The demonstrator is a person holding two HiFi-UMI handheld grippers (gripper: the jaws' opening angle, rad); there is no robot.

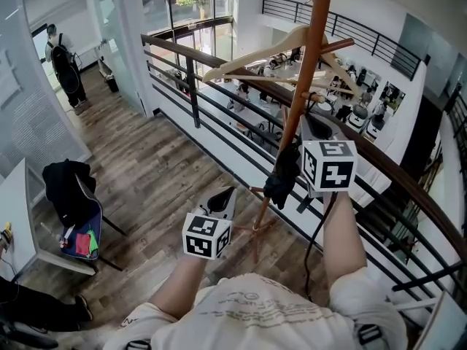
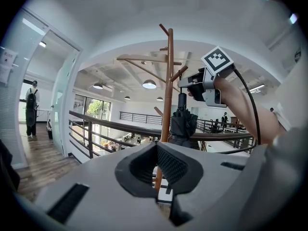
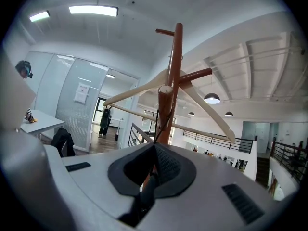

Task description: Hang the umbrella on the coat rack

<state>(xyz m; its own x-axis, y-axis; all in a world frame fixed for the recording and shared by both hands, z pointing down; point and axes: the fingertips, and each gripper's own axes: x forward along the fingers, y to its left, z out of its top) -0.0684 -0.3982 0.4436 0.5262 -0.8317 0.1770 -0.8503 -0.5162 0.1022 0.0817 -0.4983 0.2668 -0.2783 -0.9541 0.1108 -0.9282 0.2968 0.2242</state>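
The brown wooden coat rack (image 1: 306, 71) stands by the railing, with pale wooden hangers (image 1: 263, 53) on its pegs. A folded black umbrella (image 1: 283, 177) hangs close beside the pole, under my right gripper (image 1: 306, 119). In the left gripper view the umbrella (image 2: 183, 121) dangles below the right gripper (image 2: 186, 84), which is at a peg. In the right gripper view the jaws (image 3: 155, 146) are shut on the umbrella's black handle end (image 3: 146, 191), and its thin cord (image 3: 164, 121) runs up to a peg (image 3: 165, 93). My left gripper (image 1: 228, 190) sits lower left, shut and empty.
A black metal railing with a wooden top rail (image 1: 211, 60) runs behind the rack, with a drop to a lower floor beyond. A chair with a black garment (image 1: 69, 192) stands at the left. A person with a backpack (image 1: 64, 64) stands far off.
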